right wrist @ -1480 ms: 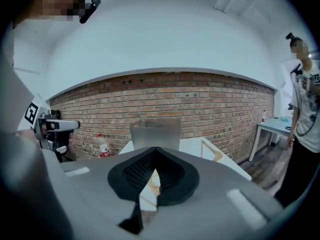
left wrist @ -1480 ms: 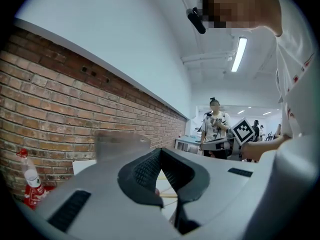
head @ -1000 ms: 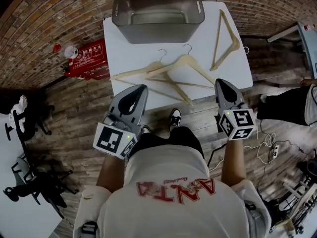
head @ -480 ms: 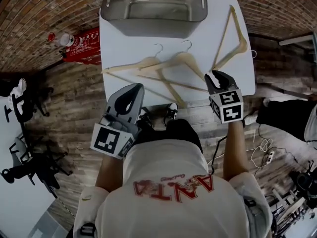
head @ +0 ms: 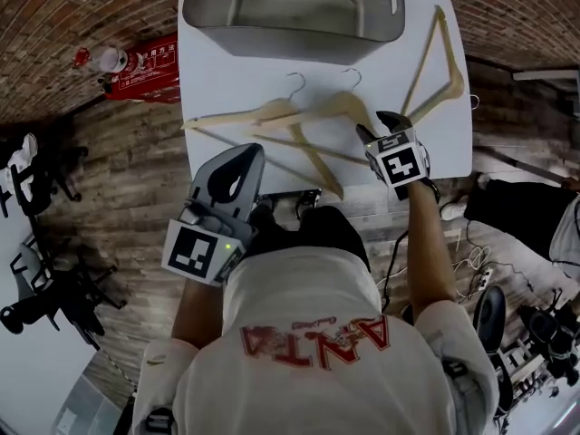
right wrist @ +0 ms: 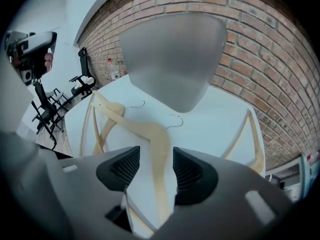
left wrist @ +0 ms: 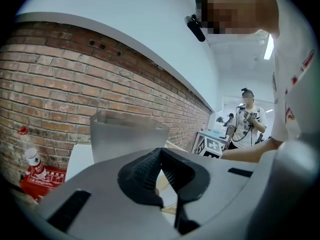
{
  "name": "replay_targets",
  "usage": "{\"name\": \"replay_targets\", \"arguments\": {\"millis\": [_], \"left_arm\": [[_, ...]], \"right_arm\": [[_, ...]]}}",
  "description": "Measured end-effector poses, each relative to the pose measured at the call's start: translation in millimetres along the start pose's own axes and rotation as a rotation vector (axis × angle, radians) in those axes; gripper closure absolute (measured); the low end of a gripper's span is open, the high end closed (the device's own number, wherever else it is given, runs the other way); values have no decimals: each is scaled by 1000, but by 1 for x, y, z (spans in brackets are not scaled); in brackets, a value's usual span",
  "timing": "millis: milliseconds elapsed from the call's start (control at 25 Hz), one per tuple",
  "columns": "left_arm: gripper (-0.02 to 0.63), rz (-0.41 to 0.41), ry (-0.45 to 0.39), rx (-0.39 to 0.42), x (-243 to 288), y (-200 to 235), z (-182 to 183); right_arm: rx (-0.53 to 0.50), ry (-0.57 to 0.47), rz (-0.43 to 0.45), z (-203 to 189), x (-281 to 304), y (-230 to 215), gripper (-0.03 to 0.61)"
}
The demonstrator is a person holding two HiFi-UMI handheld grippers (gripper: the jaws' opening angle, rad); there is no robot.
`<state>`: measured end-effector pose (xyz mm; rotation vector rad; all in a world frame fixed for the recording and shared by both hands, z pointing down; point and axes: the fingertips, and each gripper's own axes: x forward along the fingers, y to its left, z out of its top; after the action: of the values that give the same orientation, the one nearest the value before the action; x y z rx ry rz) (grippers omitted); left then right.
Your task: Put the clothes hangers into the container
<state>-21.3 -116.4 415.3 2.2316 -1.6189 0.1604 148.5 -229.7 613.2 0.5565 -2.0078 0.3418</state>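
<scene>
**A:** Well, starting at the left, what lies off the desk (head: 227, 71)?

**B:** A red box (head: 145, 66) and a bottle (head: 111, 59), down beside it. Next come the left tongs (head: 248, 154), pinched together on nothing, at the near left edge.

**A:** Is anything in the way?

**B:** The left hanger (head: 245, 120) and the middle hanger (head: 335, 109) lie crossed. The grey container (head: 290, 12) stands at the far edge, past their hooks.

**A:** What do the gripper views add?

**B:** The left one shows a second person (left wrist: 248, 116) standing behind. The right one shows the right tongs (right wrist: 157, 166) wide, having just been opening. The middle hanger's arm runs through the gap, clear of both pads.

**A:** And how do the hangers lie?

**B:** That hanger lies flat, long axis across the desk, hook towards the container. The right hanger (head: 435, 71) runs near to far, with its hook over the right edge.
</scene>
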Motion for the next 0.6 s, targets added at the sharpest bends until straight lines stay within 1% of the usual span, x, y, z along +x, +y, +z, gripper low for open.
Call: {"name": "replay_targets", "arguments": {"millis": [120,240,440,600], "left_arm": [[604,10,7,-9,2,11,-3],[604,18,14,-21,4,19,-6],[604,18,22,-35,6,27,-8],[604,13,29,-41,9,31,-12]], "right_arm": [[-25,60,0,-5,20,-1,370],[-14,99,-1,-10,34,-4,368],[53,156,1,-20,47,-6,376],[103,193,-4,-29,53,-7,401]]}}
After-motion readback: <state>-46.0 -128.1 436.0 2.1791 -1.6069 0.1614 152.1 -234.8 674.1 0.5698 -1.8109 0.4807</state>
